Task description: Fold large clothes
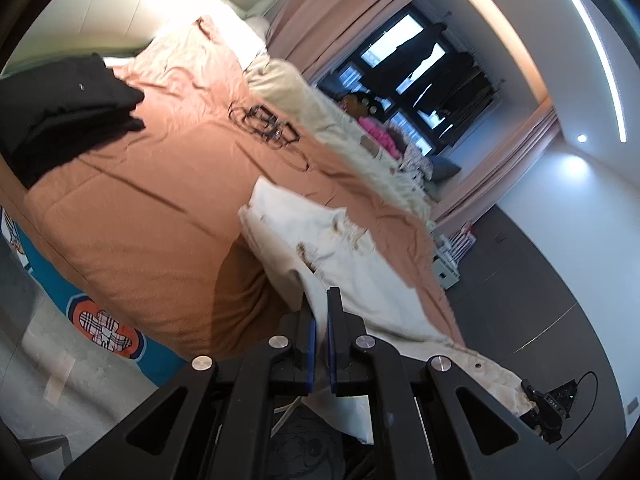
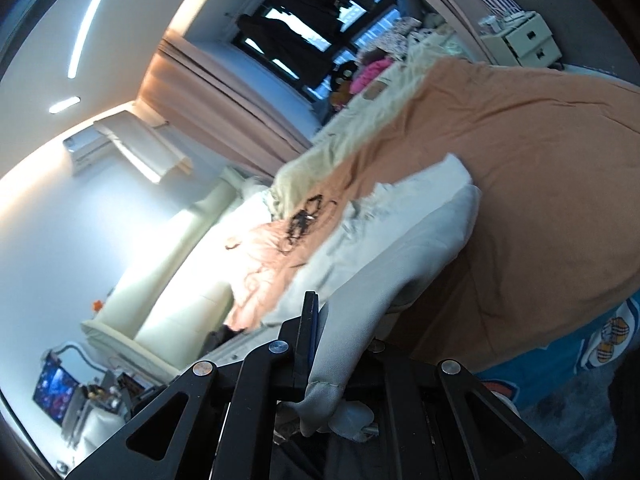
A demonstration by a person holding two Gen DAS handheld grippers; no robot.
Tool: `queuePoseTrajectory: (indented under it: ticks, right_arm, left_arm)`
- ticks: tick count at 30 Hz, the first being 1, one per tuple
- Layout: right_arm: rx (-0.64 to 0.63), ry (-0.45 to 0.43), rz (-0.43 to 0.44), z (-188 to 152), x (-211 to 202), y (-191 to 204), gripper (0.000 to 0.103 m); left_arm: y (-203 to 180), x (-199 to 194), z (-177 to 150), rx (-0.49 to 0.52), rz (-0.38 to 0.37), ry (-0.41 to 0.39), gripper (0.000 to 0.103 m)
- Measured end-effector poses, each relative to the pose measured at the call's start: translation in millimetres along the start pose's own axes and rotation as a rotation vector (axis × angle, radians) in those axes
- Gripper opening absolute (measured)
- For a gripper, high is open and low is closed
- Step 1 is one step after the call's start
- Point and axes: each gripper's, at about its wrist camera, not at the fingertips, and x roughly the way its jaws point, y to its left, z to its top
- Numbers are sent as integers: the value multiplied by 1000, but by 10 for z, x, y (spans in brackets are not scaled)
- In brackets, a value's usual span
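A cream-white garment (image 1: 340,256) lies partly on the orange bed cover (image 1: 152,208) and hangs off its near edge. My left gripper (image 1: 320,320) is shut on the garment's edge, cloth pinched between the blue pads. In the right wrist view the same garment (image 2: 400,240) stretches from the bed to my right gripper (image 2: 316,332), which is shut on another part of its edge; the cloth drapes over the right finger and hides it. The right gripper also shows low right in the left wrist view (image 1: 548,404).
A stack of folded black clothes (image 1: 68,108) sits on the bed's far left. A black cable tangle (image 1: 264,124) lies mid-bed. A beige blanket (image 1: 320,120) runs along the far side. A blue patterned rug (image 1: 104,320) lies on the floor. A white drawer unit (image 2: 524,40) stands beyond the bed.
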Motion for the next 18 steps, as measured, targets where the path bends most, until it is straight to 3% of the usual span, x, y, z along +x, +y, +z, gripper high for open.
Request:
queuePoseTrajectory:
  ticks: [9, 18]
  right_arm:
    - [-51, -20, 61, -57, -323, 278, 9]
    - [-44, -13, 48, -127, -349, 171, 9]
  left_arm:
    - [-67, -558, -133, 0, -42, -90, 7]
    - [-61, -488, -95, 1, -15, -94, 7]
